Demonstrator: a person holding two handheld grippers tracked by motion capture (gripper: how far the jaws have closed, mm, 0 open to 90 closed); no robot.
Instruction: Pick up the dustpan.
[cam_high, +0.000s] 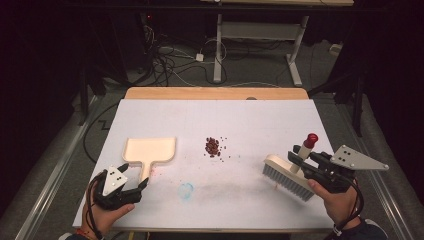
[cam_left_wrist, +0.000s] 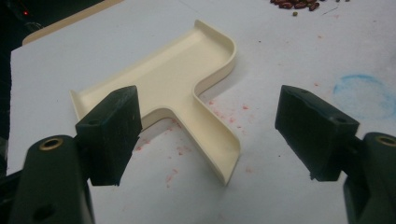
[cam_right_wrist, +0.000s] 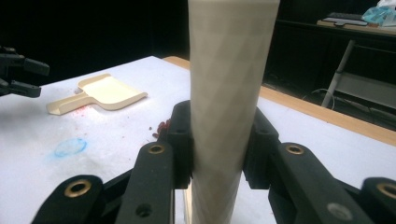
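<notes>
Nearest to me, at the front left of the white counter (cam_high: 250, 125), I hold the left claw (cam_high: 134, 176) with its jaws spread wide. Nothing sits between them. They point at the handle end of the cream plastic dustpan (cam_high: 149, 150), which lies flat on the counter just beyond the jaws, apart from both pads (cam_left_wrist: 112, 133). Faint red smears mark the surface around the handle, and a blue chalk-like ring (cam_high: 186, 190) lies to its right.

At the front right, the right claw (cam_high: 299, 161) is clamped on the cream cylindrical handle (cam_right_wrist: 229, 93) of the hand brush (cam_high: 286, 176). The handle rises upright and ends in a red knob (cam_high: 311, 138). The grey bristles rest on the counter.

Farther in, between dustpan and brush, lies a small pile of dark red beans (cam_high: 212, 146), with a few loose ones beside it.
</notes>
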